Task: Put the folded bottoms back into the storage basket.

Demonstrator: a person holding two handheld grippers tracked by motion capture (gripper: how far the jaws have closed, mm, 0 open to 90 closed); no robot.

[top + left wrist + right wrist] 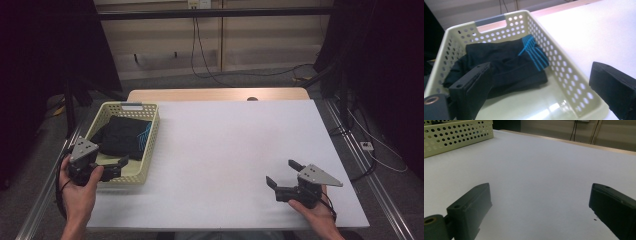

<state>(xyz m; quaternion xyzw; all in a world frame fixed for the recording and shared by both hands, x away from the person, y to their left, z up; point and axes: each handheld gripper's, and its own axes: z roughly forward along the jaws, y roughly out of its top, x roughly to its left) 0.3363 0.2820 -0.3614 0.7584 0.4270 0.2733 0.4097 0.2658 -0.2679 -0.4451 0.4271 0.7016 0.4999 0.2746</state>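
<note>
The left tool (116,165), released, is hanging over the near rim of the basket (150,142) (likely lining up on the black cloth (124,135) lying inside), while the right tool (283,175), also released, is idling low over the bare desk (225,150).

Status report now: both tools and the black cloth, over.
Left tool open at basket rim. Right tool open, above bare table. Cloth in basket, untouched. Nothing in the way.
</note>
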